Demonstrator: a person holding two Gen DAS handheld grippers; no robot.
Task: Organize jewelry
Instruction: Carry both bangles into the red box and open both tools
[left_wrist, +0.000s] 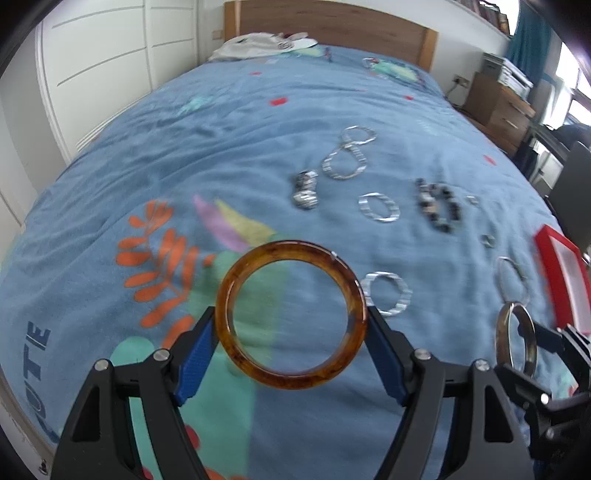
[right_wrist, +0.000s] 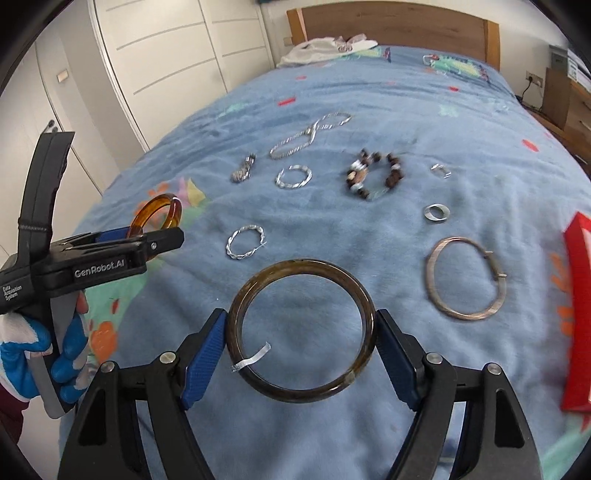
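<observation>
both claws are clenched on bangles. left gripper (left_wrist: 291, 338) grasps an amber tortoiseshell bangle (left_wrist: 291, 314) across its width, its blue pads (left_wrist: 197, 356) pressing the ring's outer edge on either side, so the bangle stands lifted over the blue printed bedspread (left_wrist: 221, 147). right gripper (right_wrist: 301, 350) grasps a dark smoky-brown bangle (right_wrist: 301, 330) the same way, a small white tag (right_wrist: 251, 358) hanging inside the ring near the left pad.

just ahead and to the left of the right claw lies a twisted silver ring bracelet (right_wrist: 245, 242); ahead and to the right lies a thin plain metal bangle (right_wrist: 465, 277). further ahead sit a small flat silver ring (right_wrist: 436, 213), a brown and white beaded bracelet (right_wrist: 373, 173), another twisted silver hoop (right_wrist: 293, 177), a folded metal link band (right_wrist: 243, 168), and a pair of interlinked twisted silver hoops (right_wrist: 310, 136). at the far right of the claw is the edge of a red box (right_wrist: 576, 314).

to the left of the right claw, a hand in a blue and white glove (right_wrist: 48, 354) holds the left tool's handle.
</observation>
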